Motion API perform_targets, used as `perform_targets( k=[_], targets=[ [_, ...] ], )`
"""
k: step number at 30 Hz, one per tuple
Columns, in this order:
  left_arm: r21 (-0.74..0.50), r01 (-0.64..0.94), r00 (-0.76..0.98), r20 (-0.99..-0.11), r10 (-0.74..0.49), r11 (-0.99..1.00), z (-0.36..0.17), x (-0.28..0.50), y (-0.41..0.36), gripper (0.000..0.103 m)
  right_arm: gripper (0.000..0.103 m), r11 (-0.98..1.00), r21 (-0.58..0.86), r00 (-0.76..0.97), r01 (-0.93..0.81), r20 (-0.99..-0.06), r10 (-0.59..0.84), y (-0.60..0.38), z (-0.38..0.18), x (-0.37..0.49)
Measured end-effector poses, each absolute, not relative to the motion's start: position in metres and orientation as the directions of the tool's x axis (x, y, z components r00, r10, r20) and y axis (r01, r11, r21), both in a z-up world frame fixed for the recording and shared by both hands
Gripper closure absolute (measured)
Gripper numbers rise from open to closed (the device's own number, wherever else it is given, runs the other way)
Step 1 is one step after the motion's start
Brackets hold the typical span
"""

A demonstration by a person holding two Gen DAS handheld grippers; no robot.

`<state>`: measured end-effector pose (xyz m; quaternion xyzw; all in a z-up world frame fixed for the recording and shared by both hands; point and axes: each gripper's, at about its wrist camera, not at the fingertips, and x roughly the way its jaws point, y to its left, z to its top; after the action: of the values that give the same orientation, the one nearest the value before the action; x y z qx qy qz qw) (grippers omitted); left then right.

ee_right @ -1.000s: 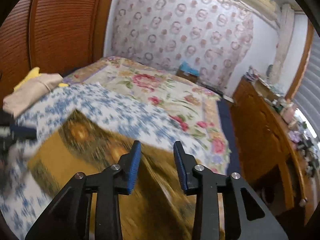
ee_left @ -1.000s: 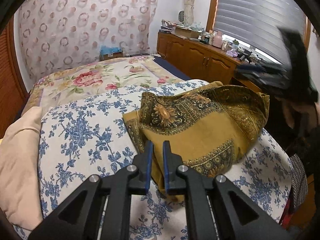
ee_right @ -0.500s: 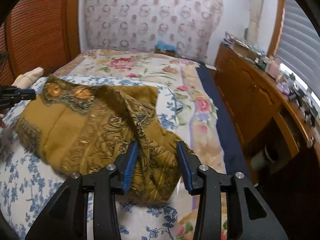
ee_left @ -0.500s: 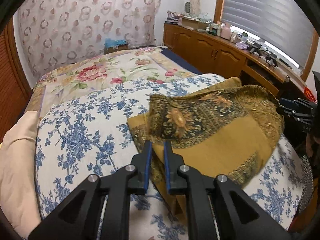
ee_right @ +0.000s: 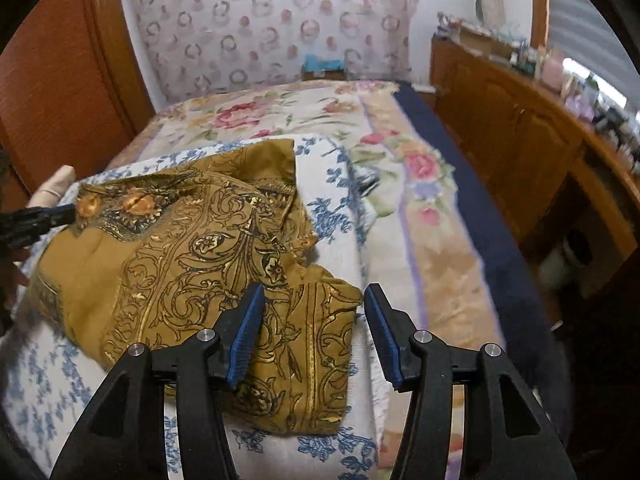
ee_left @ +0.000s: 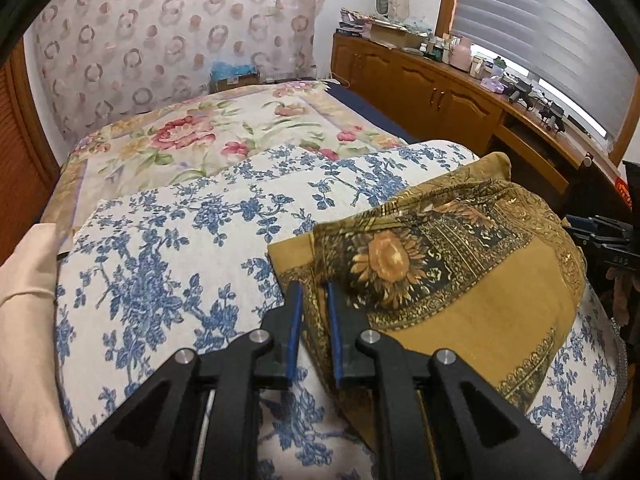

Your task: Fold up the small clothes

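A mustard-gold cloth, thin and soft, printed with black scrollwork and a sunflower, lay rumpled and partly folded on a white bedspread with blue flowers. The left tongs were nearly together, pinching the cloth's near edge. The right tongs had just been opening and stood apart over the cloth's other corner, pads clear of it. Beyond lay a rose-patterned quilt, a ring-patterned curtain, and wooden cabinets under window blinds.
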<state>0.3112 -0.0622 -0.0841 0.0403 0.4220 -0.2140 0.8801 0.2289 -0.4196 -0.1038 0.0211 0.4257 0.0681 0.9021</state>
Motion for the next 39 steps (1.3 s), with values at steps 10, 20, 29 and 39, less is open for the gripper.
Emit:
perform_targets(
  k=[10,20,29,39],
  targets=[
    [-0.161,0.444,0.523,-0.752,-0.401,0.882,-0.082,0.329,-0.064,0.094,0.05,0.984,0.138,0.62,-0.116,-0.763,0.18,-0.423,-0.089,0.201],
    [-0.209,0.497,0.476,-0.746,-0.466,0.842,-0.087,0.333,-0.072,0.095,0.086,0.968,0.15,0.614,-0.201,-0.751,0.243,-0.413,-0.094,0.21],
    [-0.17,0.411,0.589,-0.7,-0.403,0.896,-0.068,0.331,-0.035,0.103,0.097,0.971,0.014,0.739,-0.24,-0.647,0.191,-0.389,-0.057,0.212],
    [-0.191,0.432,0.569,-0.7,-0.431,0.881,-0.066,0.334,-0.026,0.099,0.083,0.981,0.004,0.699,-0.196,-0.701,0.142,-0.386,-0.081,0.233]
  ],
)
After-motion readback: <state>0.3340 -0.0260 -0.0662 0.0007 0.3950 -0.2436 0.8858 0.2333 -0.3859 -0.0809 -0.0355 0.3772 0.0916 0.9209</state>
